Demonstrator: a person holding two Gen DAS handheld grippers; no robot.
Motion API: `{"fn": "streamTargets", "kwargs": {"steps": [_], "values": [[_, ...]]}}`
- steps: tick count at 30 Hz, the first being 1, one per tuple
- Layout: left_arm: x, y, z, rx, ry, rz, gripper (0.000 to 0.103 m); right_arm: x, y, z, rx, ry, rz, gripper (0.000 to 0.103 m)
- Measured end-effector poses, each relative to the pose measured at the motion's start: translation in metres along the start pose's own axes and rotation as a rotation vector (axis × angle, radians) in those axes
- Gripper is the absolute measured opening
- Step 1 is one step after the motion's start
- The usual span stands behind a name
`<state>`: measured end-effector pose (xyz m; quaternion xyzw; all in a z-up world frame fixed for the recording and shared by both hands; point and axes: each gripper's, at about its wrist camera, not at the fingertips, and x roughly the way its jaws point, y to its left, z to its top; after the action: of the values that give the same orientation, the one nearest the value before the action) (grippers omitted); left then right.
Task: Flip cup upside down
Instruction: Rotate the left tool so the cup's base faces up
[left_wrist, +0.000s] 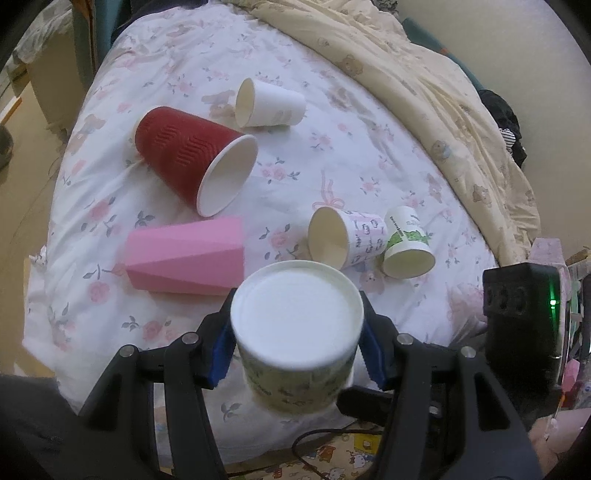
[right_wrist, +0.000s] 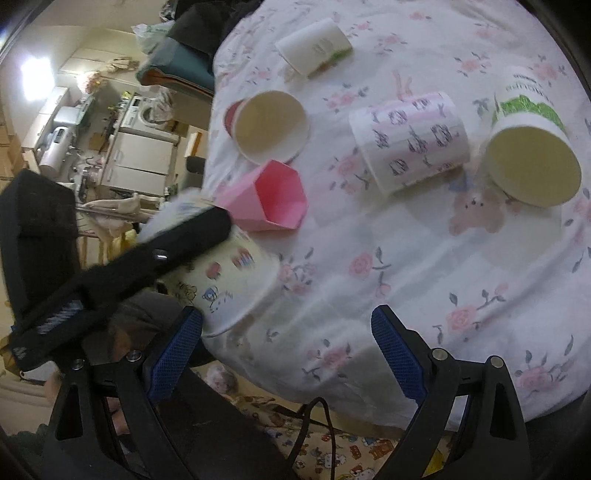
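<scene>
1. One cartoon-printed paper cup (left_wrist: 297, 339) is clamped in the left tool (left_wrist: 295, 343), a blue pad (left_wrist: 221, 350) pressed on each side wall. Its flat white base faces the left wrist camera, at about 6 o'clock in that view.
2. In the right wrist view the same cup (right_wrist: 229, 273) sits at about 8 o'clock, low over the near edge of the bed (right_wrist: 369, 258). Its open rim points down toward the floral sheet, so the turn looks nearly done. Whether the rim touches the sheet I cannot tell.
3. The right tool (right_wrist: 286, 354) holds nothing; its jaws stand wide apart over bare sheet.
4. To finish well, level the rim before lowering it, since the bed is soft and a tilted rim would likely tip the cup.
5. Set it down away from the pink faceted cup (left_wrist: 184, 254), which lies on its side at 10 o'clock just beyond the held cup.
6. Loosen the pads only once the whole rim rests on the sheet, then draw straight back so neither pad drags the thin wall.
7. Five other cups lie on their sides further up the bed, the red cup (left_wrist: 192, 166) among them.
</scene>
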<state>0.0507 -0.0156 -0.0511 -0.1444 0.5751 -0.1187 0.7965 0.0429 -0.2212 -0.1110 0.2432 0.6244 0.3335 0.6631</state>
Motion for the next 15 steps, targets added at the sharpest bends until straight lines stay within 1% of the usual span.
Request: {"fn": "streamTargets", "kwargs": {"steps": [4,11,13,15], "values": [[0.000,-0.003,-0.001,0.017,0.003,0.008,0.054,0.001,-0.004,-0.001,0.002,0.000,-0.067,0.095],[0.001,-0.003,-0.002,0.023,0.007,0.029,0.054,0.002,-0.008,0.001,0.012,0.002,-0.085,0.095],[0.002,-0.002,-0.002,0.018,0.007,0.042,0.054,-0.004,-0.009,0.001,0.020,-0.018,-0.079,0.095],[0.003,0.000,-0.002,0.014,0.005,0.060,0.054,-0.016,-0.011,0.003,0.018,-0.072,-0.098,0.095]]}}
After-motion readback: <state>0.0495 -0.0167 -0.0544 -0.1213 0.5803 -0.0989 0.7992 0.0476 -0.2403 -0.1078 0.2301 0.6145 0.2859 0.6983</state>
